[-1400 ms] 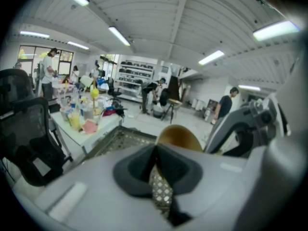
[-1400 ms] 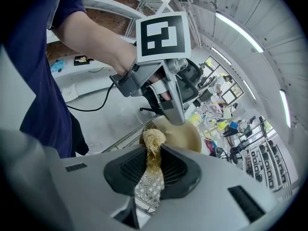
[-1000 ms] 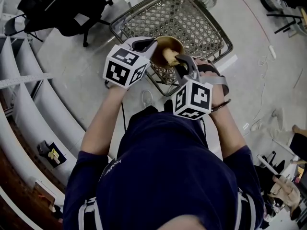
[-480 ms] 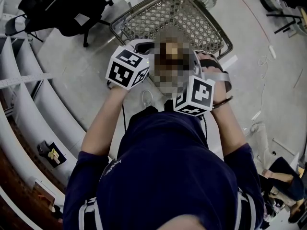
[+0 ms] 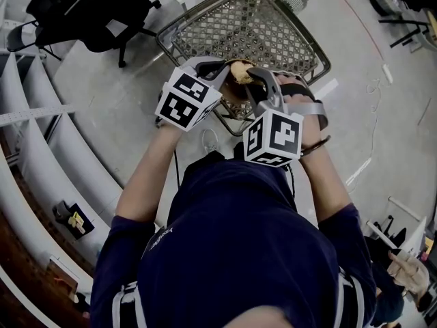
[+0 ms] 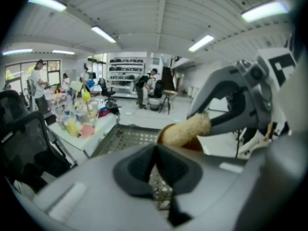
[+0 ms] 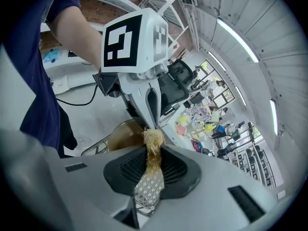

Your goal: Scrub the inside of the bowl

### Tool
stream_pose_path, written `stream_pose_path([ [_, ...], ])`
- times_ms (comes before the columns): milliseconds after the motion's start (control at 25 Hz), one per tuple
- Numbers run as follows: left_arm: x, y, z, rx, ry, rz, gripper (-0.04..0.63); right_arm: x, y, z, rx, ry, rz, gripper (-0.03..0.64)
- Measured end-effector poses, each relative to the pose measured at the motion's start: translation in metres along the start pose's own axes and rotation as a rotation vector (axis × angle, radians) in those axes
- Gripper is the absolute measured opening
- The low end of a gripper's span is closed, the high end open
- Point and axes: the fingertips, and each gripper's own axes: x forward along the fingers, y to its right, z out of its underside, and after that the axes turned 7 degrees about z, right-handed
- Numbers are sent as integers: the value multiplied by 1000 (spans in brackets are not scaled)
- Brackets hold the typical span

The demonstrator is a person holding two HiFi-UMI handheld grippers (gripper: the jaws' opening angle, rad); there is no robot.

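A brown bowl (image 5: 234, 89) hangs over a wire basket, tilted, with my left gripper (image 5: 220, 70) shut on its near rim. A tan fibrous scrubber (image 5: 240, 69) is pinched in my right gripper (image 5: 255, 79) and pressed into the bowl's inside. The left gripper view has the left gripper (image 6: 154, 150) with jaws together, and beyond them the scrubber (image 6: 185, 129) lying across the bowl (image 6: 195, 144). The right gripper view has the right gripper (image 7: 153, 153) clamped on the scrubber (image 7: 153, 141), with the bowl (image 7: 121, 134) just beyond.
A wire mesh basket (image 5: 273, 33) stands on the floor right under the bowl. A black office chair (image 5: 89, 12) is at the upper left, and white shelving (image 5: 41, 142) runs down the left. A cluttered table (image 6: 77, 124) and several people are farther off.
The bowl has tilted, so less of its inside shows. The scrubber has slid toward the bowl's far rim. Both gripper cubes have shifted slightly.
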Motion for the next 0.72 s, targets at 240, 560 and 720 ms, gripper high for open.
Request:
stream_pose_path([
  [240,-2,-4,3,0,-5,-12,14,0,-1,8,27,-19,-1,63],
  [560,-7,-11,-1,-18,21,-32,14,0,-10,19,65,-39,-22,63],
  [720,-10,-16,-5,-28,42,-41,14,-1,-14,17,68,-40,-34,63],
])
